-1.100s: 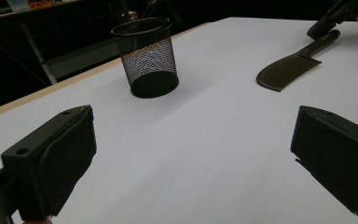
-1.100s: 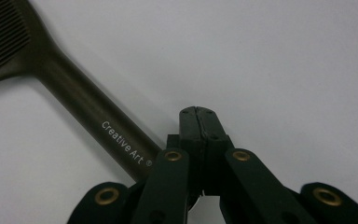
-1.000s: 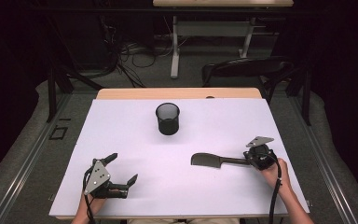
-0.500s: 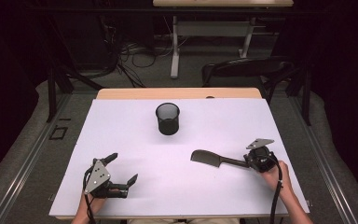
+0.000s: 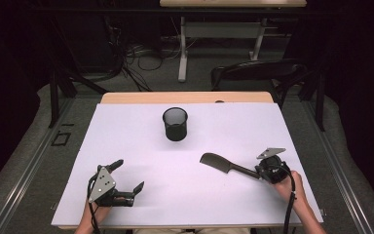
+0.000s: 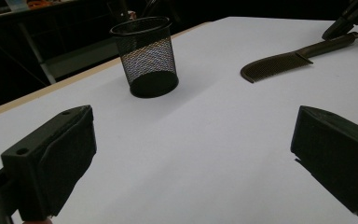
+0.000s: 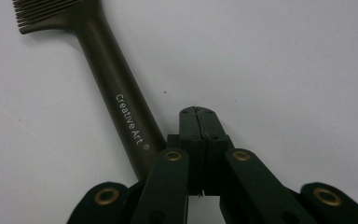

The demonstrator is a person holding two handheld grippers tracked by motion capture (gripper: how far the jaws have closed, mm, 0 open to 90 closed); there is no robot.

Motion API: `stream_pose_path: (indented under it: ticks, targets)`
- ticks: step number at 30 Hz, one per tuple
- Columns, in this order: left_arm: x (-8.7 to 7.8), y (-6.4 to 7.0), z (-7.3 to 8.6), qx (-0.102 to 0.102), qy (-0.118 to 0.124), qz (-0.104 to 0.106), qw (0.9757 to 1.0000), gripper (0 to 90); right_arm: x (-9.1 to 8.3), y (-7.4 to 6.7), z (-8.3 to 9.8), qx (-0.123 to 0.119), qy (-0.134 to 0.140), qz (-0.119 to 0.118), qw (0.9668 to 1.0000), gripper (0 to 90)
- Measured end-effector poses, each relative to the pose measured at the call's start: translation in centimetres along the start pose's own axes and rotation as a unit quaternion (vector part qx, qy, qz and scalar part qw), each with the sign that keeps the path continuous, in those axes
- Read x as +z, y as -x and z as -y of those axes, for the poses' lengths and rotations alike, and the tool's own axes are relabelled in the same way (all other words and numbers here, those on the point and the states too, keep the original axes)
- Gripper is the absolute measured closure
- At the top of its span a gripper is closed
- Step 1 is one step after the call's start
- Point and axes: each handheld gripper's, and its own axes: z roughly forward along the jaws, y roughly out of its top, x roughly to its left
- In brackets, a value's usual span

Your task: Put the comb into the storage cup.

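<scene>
Matt dark plastic comb (image 7: 121, 107), black wire-mesh cup (image 5: 175, 124), smooth white tabletop (image 5: 233, 131)

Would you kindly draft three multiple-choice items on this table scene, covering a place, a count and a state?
1. Where does the mesh cup stand?
A. far middle of the table
B. beside the left gripper
C. on the floor

2. How many combs lie on the table?
A. three
B. one
C. two

3. How do the left gripper's jaws stand?
A. shut
B. clamped on the cup
C. open

Answers: 1 A, the high view shows the cup far from both grippers. 2 B, a single dark comb lies by the right gripper. 3 C, bare table shows between the jaws.
</scene>
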Motion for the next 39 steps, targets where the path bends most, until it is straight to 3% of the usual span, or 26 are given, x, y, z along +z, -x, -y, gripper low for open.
stream_pose_path:
  ticks: [21, 39]
  targets:
    - [-0.1, 0.0, 0.0, 0.002, 0.0, 0.0, 1.0, 0.0, -0.6, -0.8, -0.4, 0.0, -0.021, -0.02, 0.9996, 90.0]
    - [0.0, 0.1, 0.0, 0.003, -0.001, 0.002, 1.0, 0.0, -0.8, -1.2, -0.7, -0.014, -0.027, -0.034, 0.999, 90.0]
